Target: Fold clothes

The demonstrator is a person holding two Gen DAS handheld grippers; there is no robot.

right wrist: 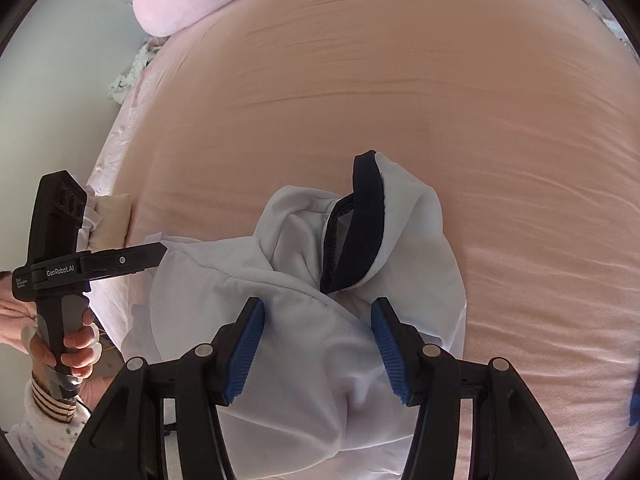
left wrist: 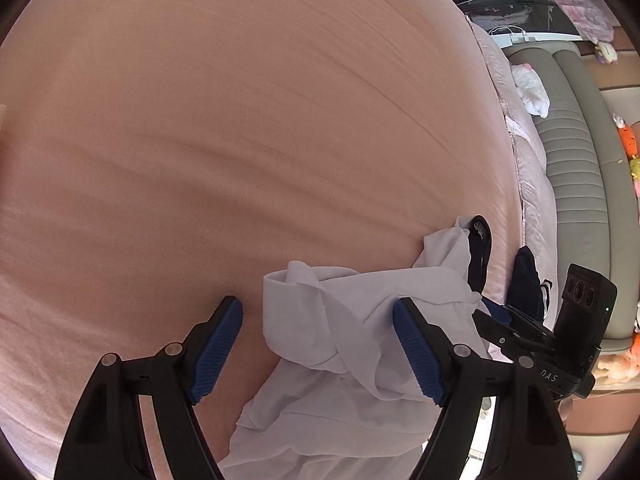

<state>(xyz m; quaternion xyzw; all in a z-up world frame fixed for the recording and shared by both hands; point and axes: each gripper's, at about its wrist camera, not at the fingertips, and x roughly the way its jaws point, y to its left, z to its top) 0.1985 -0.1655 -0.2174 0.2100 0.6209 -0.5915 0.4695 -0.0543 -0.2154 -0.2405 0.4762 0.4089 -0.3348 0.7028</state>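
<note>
- Right claw (right wrist: 318,344) gapes, empty, over the white garment (right wrist: 304,280); left claw (left wrist: 318,354) likewise spread, holding nothing.
- Garment lies crumpled at the bed's (right wrist: 480,120) near edge.
- Soft, light, limp: likely best pinched at the firmer navy collar (right wrist: 360,220).

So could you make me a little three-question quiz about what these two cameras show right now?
1. True or false: the white garment lies neatly folded on the pink bed sheet.
2. What colour is the garment's trim? A) red B) dark navy C) green
3. Fill in: both the left gripper and the right gripper have their jaws ____.

Key: 1 false, it is crumpled; 2 B; 3 open.
</note>
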